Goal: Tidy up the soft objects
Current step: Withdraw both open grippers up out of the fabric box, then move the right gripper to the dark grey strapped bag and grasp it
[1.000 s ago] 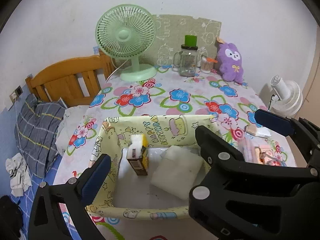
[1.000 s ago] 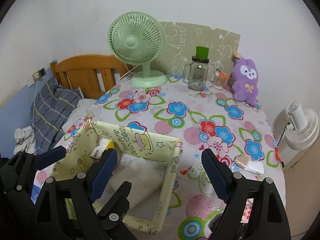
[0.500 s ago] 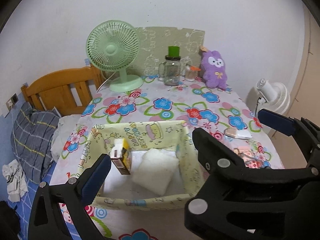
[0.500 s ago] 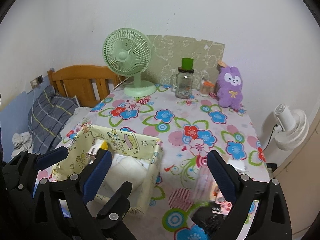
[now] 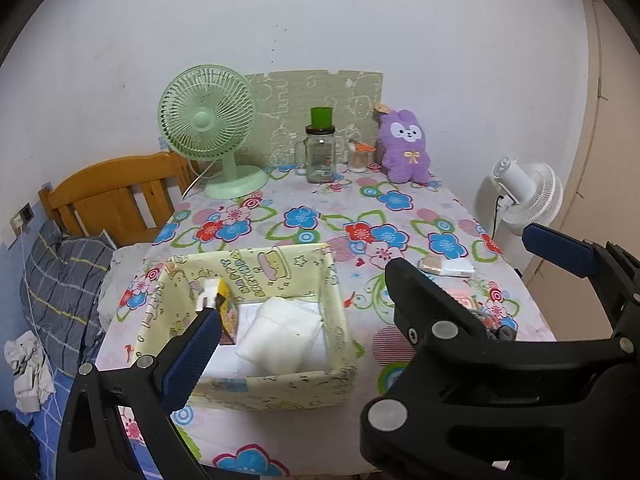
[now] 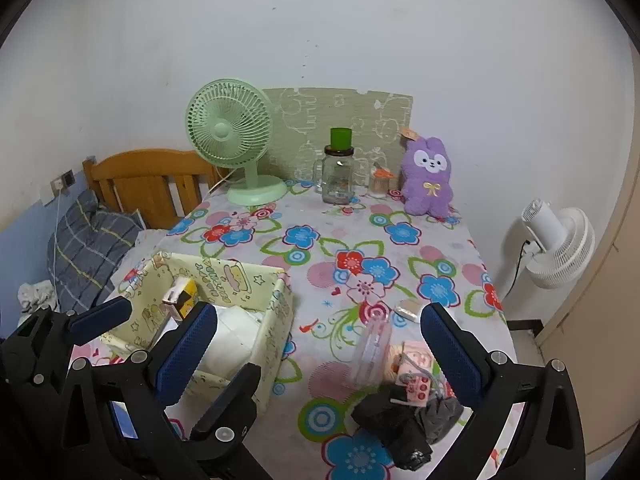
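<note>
we hold both grippers above the near edge of the floral table (image 6: 360, 248). left gripper (image 5: 368, 292): jaws spread wide, nothing between them. right gripper (image 6: 320, 344): jaws also wide apart, empty. the yellow fabric bin (image 5: 256, 390) sits near left on the table; inside it lie a white soft pad (image 5: 280, 332) and, to its left, a small yellow box (image 5: 224, 304) standing upright. near right we see a dark cloth heap (image 6: 396, 424) with a pink pouch (image 6: 416, 364) touching it. a purple plush rabbit (image 6: 428, 180) sits far right, against the wall.
</note>
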Motion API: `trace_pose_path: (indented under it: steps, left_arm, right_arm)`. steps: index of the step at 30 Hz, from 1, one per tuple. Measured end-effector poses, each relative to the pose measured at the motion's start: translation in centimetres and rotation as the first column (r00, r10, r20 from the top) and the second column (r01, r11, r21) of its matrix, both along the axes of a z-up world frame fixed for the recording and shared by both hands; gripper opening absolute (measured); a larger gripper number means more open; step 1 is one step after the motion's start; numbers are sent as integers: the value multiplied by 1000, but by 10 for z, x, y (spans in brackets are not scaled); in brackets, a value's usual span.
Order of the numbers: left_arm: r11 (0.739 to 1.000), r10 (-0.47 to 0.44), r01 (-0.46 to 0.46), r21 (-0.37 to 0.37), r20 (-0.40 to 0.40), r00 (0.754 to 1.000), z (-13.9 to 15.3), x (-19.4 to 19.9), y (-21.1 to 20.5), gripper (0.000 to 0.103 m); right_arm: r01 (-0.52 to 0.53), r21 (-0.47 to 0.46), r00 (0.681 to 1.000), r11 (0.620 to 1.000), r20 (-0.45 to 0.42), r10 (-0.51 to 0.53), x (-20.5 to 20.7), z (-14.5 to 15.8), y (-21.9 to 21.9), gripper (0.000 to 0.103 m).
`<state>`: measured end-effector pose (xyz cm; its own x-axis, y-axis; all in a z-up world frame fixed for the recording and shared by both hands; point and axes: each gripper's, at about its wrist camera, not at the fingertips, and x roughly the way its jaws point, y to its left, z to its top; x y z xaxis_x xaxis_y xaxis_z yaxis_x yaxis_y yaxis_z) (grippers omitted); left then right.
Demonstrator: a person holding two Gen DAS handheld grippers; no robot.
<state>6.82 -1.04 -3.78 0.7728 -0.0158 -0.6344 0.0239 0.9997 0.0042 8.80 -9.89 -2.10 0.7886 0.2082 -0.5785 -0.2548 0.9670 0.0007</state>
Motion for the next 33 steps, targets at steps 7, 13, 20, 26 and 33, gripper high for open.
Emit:
trace_pose_path:
  steps: [7,13,20,26,33]
  left_arm:
    - [1000,-20,20,5,22,1000,-2,-7,-18,102]
    - [999,-40,40,-1,50,998,-4,-11,-31,102]
    - [994,-109,109,-11,33,994,-10,-11,-50,102]
    - [988,-151,151,-24,16,988,-19,-11,-66,102]
    - [988,-151,151,-41,8,988,-33,-10,-81,101]
  right_arm:
    - [46,-12,999,999,28,-46,-11,-1,-17,103]
    - [72,-25,996,997,63,-70,-18,-3,-32,103]
    - [87,-30,994,996,66,-85,-22,-7,-49,103]
    - [105,-19,994,994,35,-104,-22,-18,-65,103]
    - [129,-27,991,991,31,-128,-22,-32,-80,103]
